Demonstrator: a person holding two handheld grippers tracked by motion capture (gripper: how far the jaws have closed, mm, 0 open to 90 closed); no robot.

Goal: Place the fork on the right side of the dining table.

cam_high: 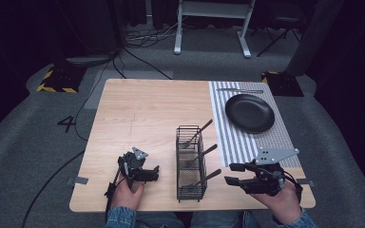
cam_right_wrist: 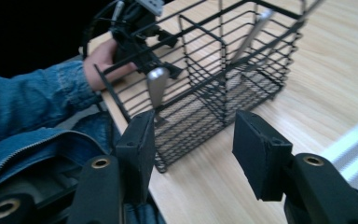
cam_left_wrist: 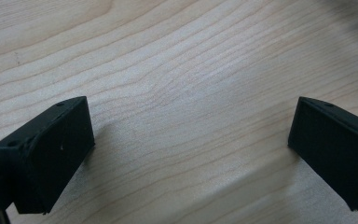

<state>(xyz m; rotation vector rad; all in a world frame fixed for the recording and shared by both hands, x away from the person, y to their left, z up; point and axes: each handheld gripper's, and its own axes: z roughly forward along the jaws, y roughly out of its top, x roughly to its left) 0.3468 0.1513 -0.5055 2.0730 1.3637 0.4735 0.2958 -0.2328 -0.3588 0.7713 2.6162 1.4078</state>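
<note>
**Both grippers low at the near edge, caddy between them**

Left gripper (cam_high: 153, 173) sits near the front edge of the pale wooden table (cam_high: 142, 109), jaws spread wide over bare wood — plenty of open board beyond it. Right gripper (cam_high: 233, 174) hovers by the near right corner, jaws apart, empty, pointing at the black wire cutlery caddy (cam_high: 191, 164). Three metal utensils lean out of the caddy's compartments. Far right — a round black plate (cam_high: 250, 112) on a grey striped placemat (cam_high: 275, 135), well clear of both hands.
</note>
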